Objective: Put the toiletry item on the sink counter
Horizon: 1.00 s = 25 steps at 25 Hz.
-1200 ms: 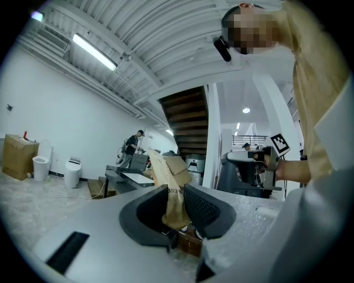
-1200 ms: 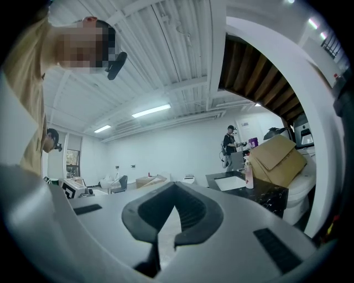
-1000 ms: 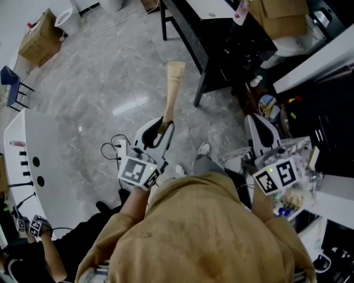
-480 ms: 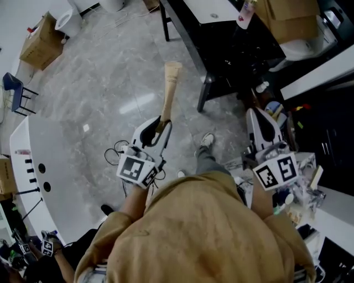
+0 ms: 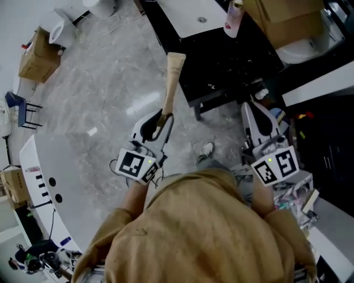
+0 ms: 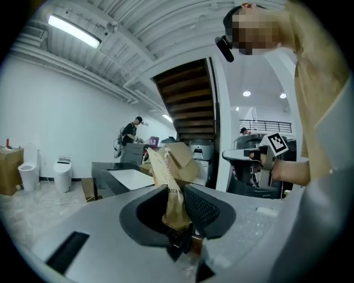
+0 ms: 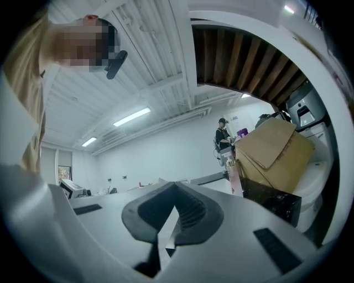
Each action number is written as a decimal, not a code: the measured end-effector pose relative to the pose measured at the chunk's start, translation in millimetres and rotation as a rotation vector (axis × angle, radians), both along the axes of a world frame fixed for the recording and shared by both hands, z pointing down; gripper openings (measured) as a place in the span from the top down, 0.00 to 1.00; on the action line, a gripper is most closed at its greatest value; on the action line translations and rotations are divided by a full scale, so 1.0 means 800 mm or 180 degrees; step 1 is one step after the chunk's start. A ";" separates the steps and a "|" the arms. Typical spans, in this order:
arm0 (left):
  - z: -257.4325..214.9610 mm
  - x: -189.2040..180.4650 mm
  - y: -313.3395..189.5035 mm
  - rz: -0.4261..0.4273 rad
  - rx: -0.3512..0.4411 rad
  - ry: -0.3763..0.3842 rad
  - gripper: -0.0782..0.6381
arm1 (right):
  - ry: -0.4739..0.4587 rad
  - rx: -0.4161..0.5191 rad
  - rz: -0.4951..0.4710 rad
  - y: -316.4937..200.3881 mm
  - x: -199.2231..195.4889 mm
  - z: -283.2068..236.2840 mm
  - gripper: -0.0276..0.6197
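1. Counter (image 5: 232, 61): black top with a white sink (image 5: 185, 14), on the far side. It's the drop spot, so I reckon that's why both grippers point at it.
2. Tube (image 5: 171, 83): tan, sticks out far from the left gripper (image 5: 160, 122), tip near the counter's edge.
3. Left jaws: about half open, clamped on the tube's near end, probably so the long end lands first.
4. Right gripper (image 5: 249, 108): jaws closed, empty.

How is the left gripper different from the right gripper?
The left gripper holds a tan tube; the right gripper holds nothing. The left gripper's fingers sit apart on the tube; the right gripper's fingers touch. Both are white with a marker cube.
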<state>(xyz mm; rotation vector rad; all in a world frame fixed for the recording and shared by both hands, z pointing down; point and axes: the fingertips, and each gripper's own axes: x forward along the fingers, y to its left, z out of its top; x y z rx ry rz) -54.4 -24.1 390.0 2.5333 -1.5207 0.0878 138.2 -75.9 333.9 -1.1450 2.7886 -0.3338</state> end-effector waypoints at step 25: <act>0.001 -0.033 -0.207 0.0369 -0.0018 0.0220 0.77 | 0.0149 -0.0097 0.0229 -0.177 -0.060 -0.007 0.95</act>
